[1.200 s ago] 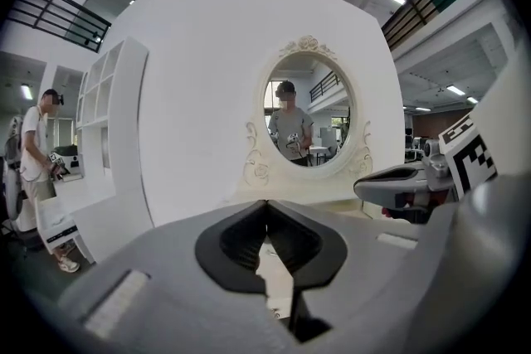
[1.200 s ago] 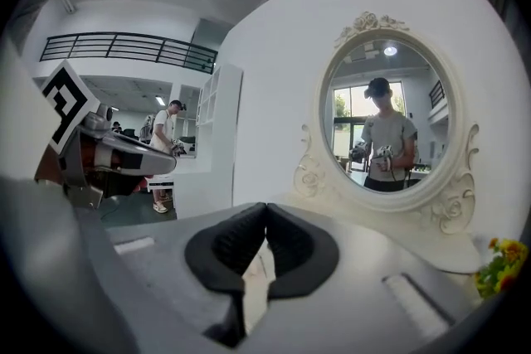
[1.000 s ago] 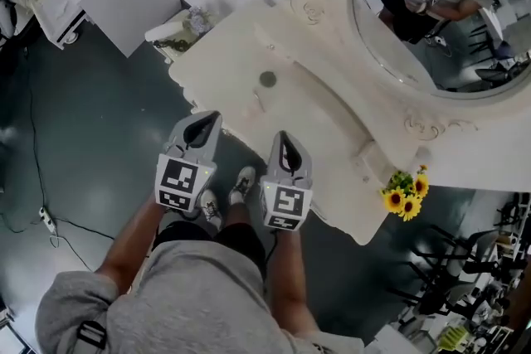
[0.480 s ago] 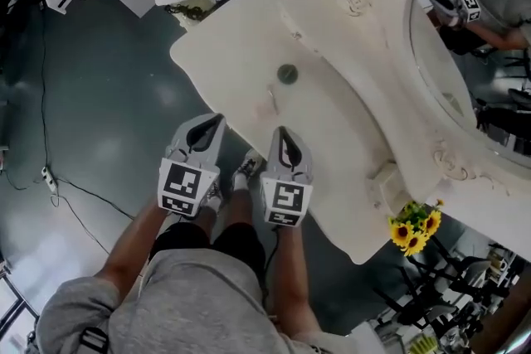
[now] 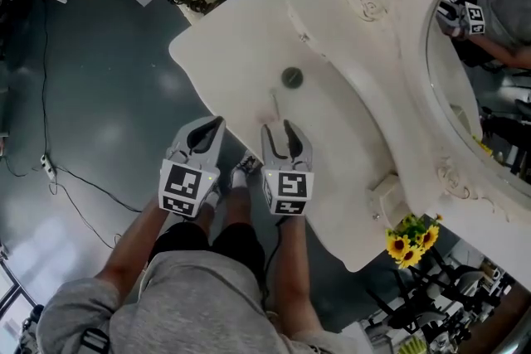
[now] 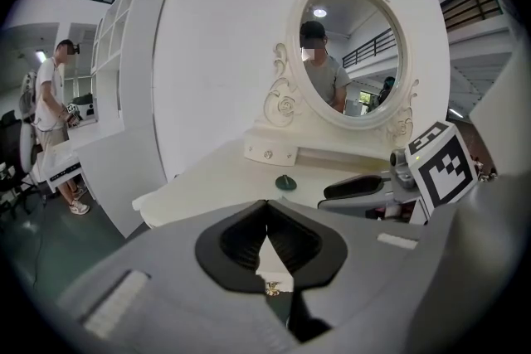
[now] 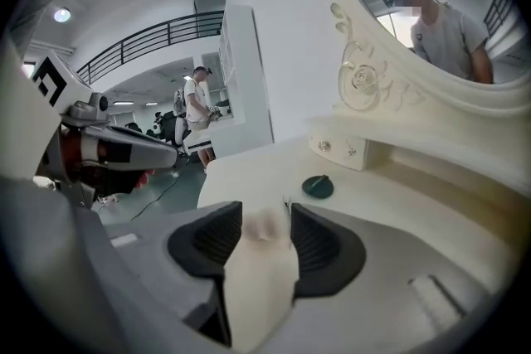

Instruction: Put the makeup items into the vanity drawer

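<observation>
**Head view.** Left tongs (image 5: 217,121) and right tongs (image 5: 278,127) are side by side at the near edge of the cream vanity counter (image 5: 241,37), both pointing onto it.
- Left jaws are together with nothing in them; right jaws are apart.
- The pale pink slender item (image 5: 274,104) lies on the counter just ahead of the right tongs' tips, untouched.
- The dark green round item (image 5: 291,78) sits further ahead of the right tongs, apart from the pink one.
- The oval mirror (image 5: 489,70) is off to the far right, and the sunflowers (image 5: 410,238) stand right of the right tongs at the counter's end.

**Left gripper view.** Left tongs (image 6: 266,204) have their tips meeting and hold nothing.
- The dark green round item (image 6: 285,182) is ahead and slightly right.
- The small drawer box (image 6: 270,152), with knobs, sits beyond it under the mirror and is closed.
- Right tongs (image 6: 336,188) are alongside at the right.

**Right gripper view.** Right tongs (image 7: 265,210) have their jaws wide, having just been opening.
- The pale pink slender item (image 7: 264,226) shows blurred in the gap, resting on the counter with no pad pressing on it.
- The dark green round item (image 7: 317,186) is ahead and slightly right, with the small drawer box (image 7: 338,148) beyond.
- Left tongs (image 7: 166,157) are at the left.
</observation>
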`<state>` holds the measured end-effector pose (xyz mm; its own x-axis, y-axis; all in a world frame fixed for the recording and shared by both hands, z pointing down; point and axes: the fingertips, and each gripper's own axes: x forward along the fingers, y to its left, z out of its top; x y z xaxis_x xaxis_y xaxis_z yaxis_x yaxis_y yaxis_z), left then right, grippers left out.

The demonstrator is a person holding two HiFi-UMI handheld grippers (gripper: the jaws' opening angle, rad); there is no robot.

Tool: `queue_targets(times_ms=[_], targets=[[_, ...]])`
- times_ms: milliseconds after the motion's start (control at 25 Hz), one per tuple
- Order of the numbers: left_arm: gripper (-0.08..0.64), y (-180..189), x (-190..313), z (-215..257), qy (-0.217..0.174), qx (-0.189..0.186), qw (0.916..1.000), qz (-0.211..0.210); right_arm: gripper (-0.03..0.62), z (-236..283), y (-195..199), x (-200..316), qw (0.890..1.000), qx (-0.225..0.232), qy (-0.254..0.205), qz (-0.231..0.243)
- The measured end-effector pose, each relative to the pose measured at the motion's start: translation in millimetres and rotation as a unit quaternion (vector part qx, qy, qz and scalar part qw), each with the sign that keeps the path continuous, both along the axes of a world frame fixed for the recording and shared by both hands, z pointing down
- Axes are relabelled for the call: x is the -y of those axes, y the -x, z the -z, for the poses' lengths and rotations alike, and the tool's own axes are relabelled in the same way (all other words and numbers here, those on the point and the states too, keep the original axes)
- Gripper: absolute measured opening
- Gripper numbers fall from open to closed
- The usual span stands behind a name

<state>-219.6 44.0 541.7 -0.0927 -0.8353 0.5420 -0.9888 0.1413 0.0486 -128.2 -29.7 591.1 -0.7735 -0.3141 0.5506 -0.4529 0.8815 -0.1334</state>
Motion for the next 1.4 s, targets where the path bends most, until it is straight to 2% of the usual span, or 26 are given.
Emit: queue_targets(times_ms=[280, 400, 480, 840, 1080, 1400], targets=[[0.011, 6.9, -0.9, -10.6, 0.009, -0.005, 0.9998, 0.015, 0.186, -13.3, 11.3, 5.9, 1.0, -0.01, 0.005, 0.018], [0.011, 10.1, -0.8, -14.1, 0.013, -0.006, 0.9997, 0.021, 0.167, -23.5, 14.1, 6.3, 0.999, -0.024, 0.008, 0.027], [0.011, 11.8, -0.2, -16.1, 0.015, -0.007, 0.9996, 0.023, 0.129, -29.5, 15.1, 5.6, 0.999, -0.032, 0.012, 0.033], [0.011, 16.7, 7.9, -13.6, 0.013, -0.004, 0.9996, 0.024, 0.06, -24.7, 27.0, 4.4, 0.998, -0.032, 0.004, 0.053], [0.011, 9.7, 29.4, 7.8, -0.005, 0.002, 1.0, 0.002, 0.06, 14.2, 14.1, 24.2, 1.0, 0.0, -0.02, 0.016], [0.011, -30.7, 76.0, 50.5, -0.046, 0.015, 0.9963, -0.071, 0.06, 72.9, -46.7, 61.5, 0.994, 0.017, -0.076, -0.081]])
